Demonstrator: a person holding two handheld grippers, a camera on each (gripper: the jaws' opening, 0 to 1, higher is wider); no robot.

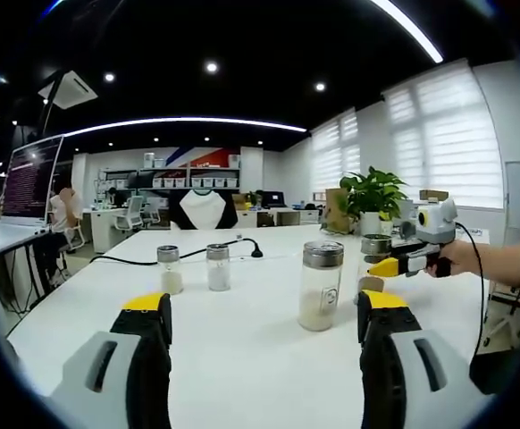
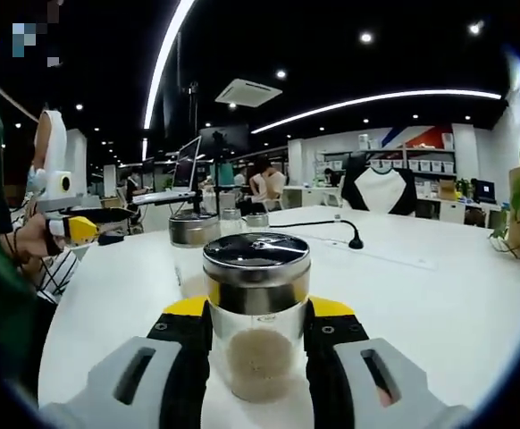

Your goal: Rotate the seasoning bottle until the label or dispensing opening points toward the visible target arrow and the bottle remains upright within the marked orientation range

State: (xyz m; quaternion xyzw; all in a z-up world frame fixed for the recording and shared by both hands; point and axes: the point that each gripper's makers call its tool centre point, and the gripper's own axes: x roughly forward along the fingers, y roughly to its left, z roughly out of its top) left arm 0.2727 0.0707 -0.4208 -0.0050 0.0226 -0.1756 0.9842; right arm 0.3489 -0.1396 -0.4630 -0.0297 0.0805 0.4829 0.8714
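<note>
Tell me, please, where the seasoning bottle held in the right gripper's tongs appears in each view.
Left gripper view: the seasoning bottle is right of centre, in the right gripper's tongs.
Right gripper view: the bottle is at bottom centre, between that view's own tongs.
Shared landmark: the black cable lying behind the bottles.

Bottle (image 2: 256, 313) between my right gripper's (image 2: 256, 332) jaws: clear glass, glossy; brushed metal cap, granular beige fill. My jaws: matt grey plastic, yellow tips. Table (image 1: 242, 349) beneath my left gripper (image 1: 264, 322): smooth white, faintly glossy.
</note>
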